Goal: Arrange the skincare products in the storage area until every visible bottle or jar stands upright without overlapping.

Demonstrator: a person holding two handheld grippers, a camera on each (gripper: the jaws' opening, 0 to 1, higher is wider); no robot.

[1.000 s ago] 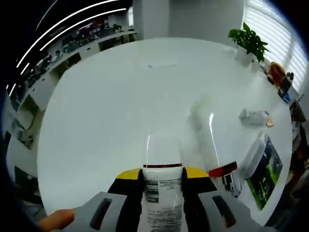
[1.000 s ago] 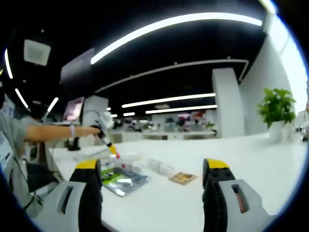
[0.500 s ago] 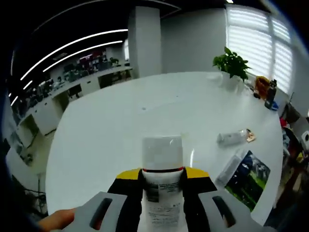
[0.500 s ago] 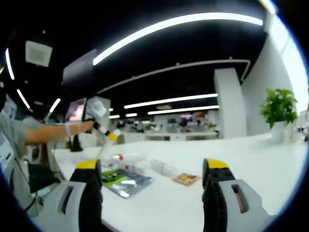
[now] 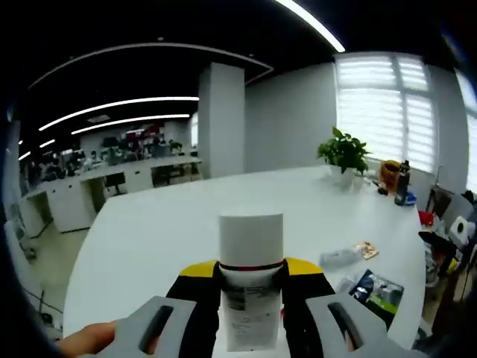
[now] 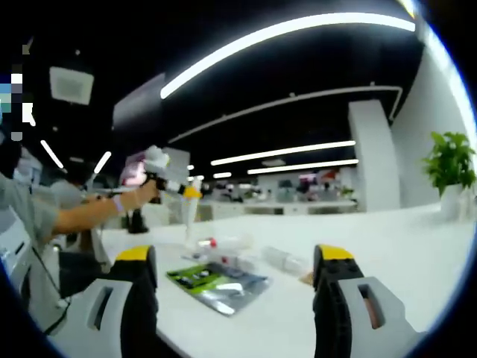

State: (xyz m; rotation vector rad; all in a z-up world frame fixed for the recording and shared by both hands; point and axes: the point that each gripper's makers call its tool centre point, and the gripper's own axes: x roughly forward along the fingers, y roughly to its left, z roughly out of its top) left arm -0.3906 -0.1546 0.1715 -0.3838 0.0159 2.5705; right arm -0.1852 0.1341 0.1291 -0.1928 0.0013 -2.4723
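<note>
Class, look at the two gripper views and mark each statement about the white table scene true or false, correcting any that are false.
1. The left gripper is shut on a white bottle. True.
2. The right gripper holds a jar between its jaws. False: its jaws stand apart with nothing between them.
3. A green pouch lies flat on the white table. True.
4. A potted plant stands at the table's far side, near the window blinds. True.
5. The clear bottle beyond the pouch stands upright. False: it lies on its side.
6. The white bottle has a blue band under its cap. False: the band is red.
</note>
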